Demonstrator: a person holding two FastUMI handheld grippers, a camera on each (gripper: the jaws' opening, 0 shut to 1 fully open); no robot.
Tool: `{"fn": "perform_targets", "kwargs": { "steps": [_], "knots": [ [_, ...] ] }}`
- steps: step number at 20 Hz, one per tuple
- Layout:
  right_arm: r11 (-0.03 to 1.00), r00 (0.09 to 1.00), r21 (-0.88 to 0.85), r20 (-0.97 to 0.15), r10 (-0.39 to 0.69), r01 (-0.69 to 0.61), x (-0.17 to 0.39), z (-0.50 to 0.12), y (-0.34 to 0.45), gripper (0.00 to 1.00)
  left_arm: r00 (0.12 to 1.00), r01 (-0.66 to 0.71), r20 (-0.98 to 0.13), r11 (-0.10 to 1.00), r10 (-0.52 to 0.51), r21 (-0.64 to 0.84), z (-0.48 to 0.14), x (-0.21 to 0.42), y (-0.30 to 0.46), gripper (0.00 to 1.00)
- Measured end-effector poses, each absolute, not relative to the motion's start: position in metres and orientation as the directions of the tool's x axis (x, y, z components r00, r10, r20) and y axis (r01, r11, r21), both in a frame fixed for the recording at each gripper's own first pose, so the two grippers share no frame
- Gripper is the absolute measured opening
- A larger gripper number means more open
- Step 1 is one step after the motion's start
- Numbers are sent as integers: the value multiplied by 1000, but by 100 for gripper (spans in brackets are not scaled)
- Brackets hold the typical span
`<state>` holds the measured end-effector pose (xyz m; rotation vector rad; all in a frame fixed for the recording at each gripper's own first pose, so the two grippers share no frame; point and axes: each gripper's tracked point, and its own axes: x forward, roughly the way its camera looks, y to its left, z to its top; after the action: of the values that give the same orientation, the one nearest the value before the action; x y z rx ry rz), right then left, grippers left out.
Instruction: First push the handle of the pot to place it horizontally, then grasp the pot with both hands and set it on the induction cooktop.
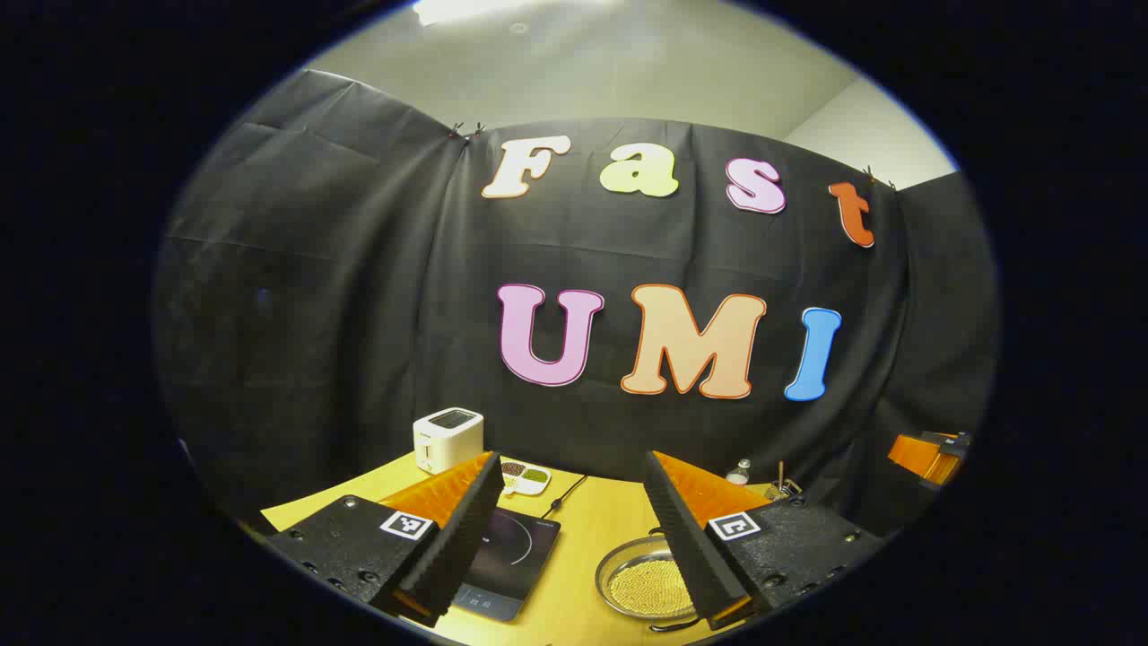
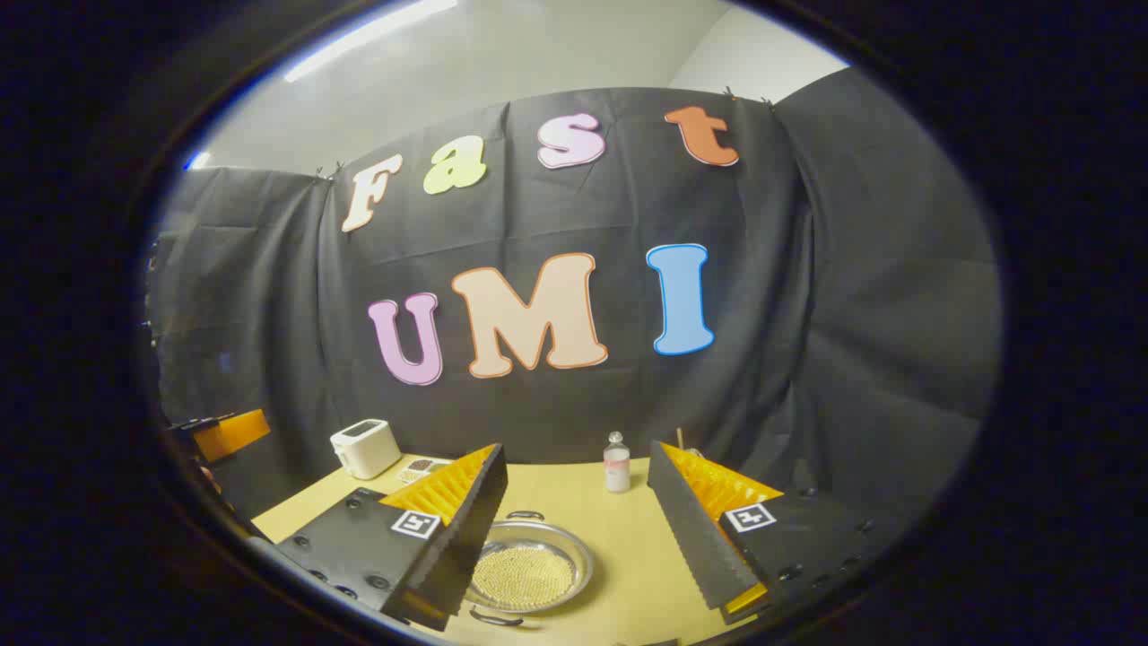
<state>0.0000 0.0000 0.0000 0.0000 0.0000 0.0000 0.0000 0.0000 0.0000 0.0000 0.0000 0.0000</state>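
Observation:
A shallow metal pot [image 1: 639, 585] with small yellow beads inside sits on the wooden table, to the right of the black induction cooktop [image 1: 507, 558]. My left gripper [image 1: 572, 458] hangs open above both, touching nothing. In the right gripper view the pot [image 2: 531, 567] lies low between the fingers, one loop handle [image 2: 525, 516] on its far side and one [image 2: 493, 617] on its near side. My right gripper [image 2: 578, 446] is open above the pot and holds nothing. Each view catches the other gripper at its edge: the right gripper [image 1: 933, 453] and the left gripper [image 2: 220, 435].
A white toaster [image 1: 447, 440] stands at the back left of the table [image 1: 592, 516], with a small divided dish of beans [image 1: 526, 477] beside it. A small bottle [image 2: 616, 462] stands at the back, beyond the pot. The cooktop's cord [image 1: 565, 493] runs toward the wall.

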Motion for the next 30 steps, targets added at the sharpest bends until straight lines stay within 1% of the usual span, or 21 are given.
{"fn": "perform_targets", "kwargs": {
  "steps": [1,2,4,7,8,9,10,11,12,13,14,15,20,21,22,23,24,25,27,28,30],
  "knots": [
    [1000,1000,1,3,-4,4,3,2,0,92,1000,0,-5,1000,0,5,0,4,2,96],
    [1000,1000,2,9,-7,7,6,5,2,92,1000,1,-9,1000,0,15,-1,9,3,92],
    [1000,999,8,17,-30,30,11,9,4,91,1000,15,-18,999,-14,35,0,16,7,96],
    [998,998,19,10,-60,59,13,12,16,90,999,40,-24,996,-38,78,9,27,14,96],
    [998,998,16,13,-65,65,13,13,19,89,999,45,-22,994,-43,98,11,30,16,92],
    [997,997,9,14,-72,72,13,13,22,89,999,49,-22,992,-47,115,13,32,18,92],
    [997,997,2,13,-81,81,13,12,23,89,998,56,-22,990,-54,128,13,34,18,95],
    [996,996,-1,13,-91,91,13,11,23,89,997,70,-23,989,-67,131,13,36,16,92],
    [995,995,1,16,-101,101,11,12,25,98,996,87,-28,988,-84,128,11,38,13,93],
    [994,994,3,18,-105,105,9,12,27,89,994,103,-33,987,-99,120,9,38,11,96],
    [994,994,3,23,-110,110,6,13,28,89,993,118,-38,987,-115,112,7,38,9,96],
    [993,993,-3,30,-116,116,4,13,28,89,991,132,-41,986,-128,105,6,37,7,93],
    [988,988,-18,25,-152,153,-6,8,24,89,984,176,-55,980,-172,89,1,40,1,93],
    [987,987,-21,23,-157,158,-7,7,23,89,982,185,-55,979,-180,90,1,40,0,96],
    [986,986,-24,22,-166,166,-9,5,20,89,981,193,-54,977,-188,93,1,41,-3,96],
    [985,985,-25,15,-171,171,-10,2,19,96,980,197,-54,976,-192,97,1,41,-3,96],
    [985,985,-21,10,-172,172,-11,1,20,96,979,200,-51,975,-196,98,0,41,-4,96],
    [985,985,-19,8,-171,171,-12,0,21,96,979,204,-49,975,-200,93,1,42,-6,93],
    [986,987,-24,1,-163,163,-14,-3,22,96,977,207,-58,975,-203,78,-3,41,-6,93],
    [987,987,-25,-11,-159,159,-15,-6,24,84,977,206,-62,976,-202,72,-5,39,-5,96],
    [989,989,-27,-35,-145,144,-10,-14,26,60,978,200,-70,978,-195,64,-9,39,-3,96]
  ]
}}
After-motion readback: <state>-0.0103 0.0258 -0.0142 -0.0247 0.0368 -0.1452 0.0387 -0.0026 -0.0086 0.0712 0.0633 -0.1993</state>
